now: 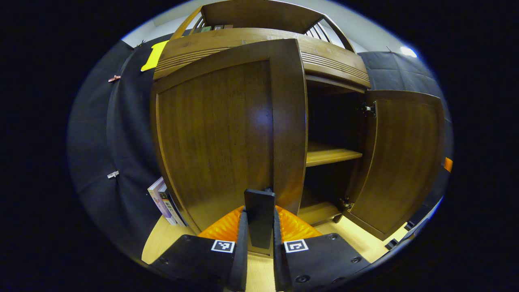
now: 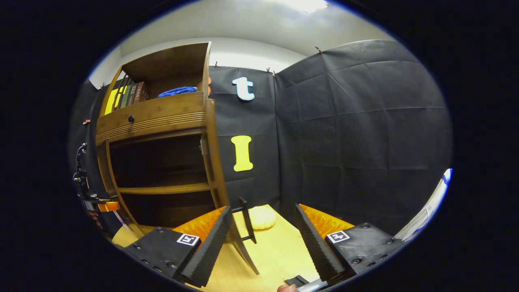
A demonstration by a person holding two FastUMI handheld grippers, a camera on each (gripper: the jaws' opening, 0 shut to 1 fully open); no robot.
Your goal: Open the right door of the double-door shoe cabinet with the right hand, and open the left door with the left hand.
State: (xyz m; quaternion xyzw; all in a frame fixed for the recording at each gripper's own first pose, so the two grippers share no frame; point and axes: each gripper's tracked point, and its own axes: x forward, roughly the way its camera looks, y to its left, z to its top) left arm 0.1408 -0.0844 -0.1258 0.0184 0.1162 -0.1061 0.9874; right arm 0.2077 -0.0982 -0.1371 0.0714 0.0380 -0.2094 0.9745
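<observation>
In the left gripper view the brown shoe cabinet (image 1: pixel 259 40) fills the middle. My left gripper (image 1: pixel 259 221) is shut on the dark upright handle (image 1: pixel 259 202) of the left door (image 1: pixel 215 138), which stands swung out from the frame. The right door (image 1: pixel 401 162) stands wide open, showing a shelf (image 1: pixel 332 154). In the right gripper view my right gripper (image 2: pixel 261 243) is open; the right door (image 2: pixel 215 162) shows edge-on, its lower edge passing close by the left finger (image 2: pixel 206 243), its handle (image 2: pixel 248 221) between the fingers and untouched. At the far left the left gripper (image 2: pixel 97 207) sits at the left door.
Books (image 1: pixel 166 202) lean beside the cabinet's left side on the pale wooden floor (image 1: pixel 162 239). A pale round cushion-like thing (image 2: pixel 261 217) lies on the floor beyond the right door. Books (image 2: pixel 129 94) and a blue cloth (image 2: pixel 178 91) sit on the cabinet's top shelf.
</observation>
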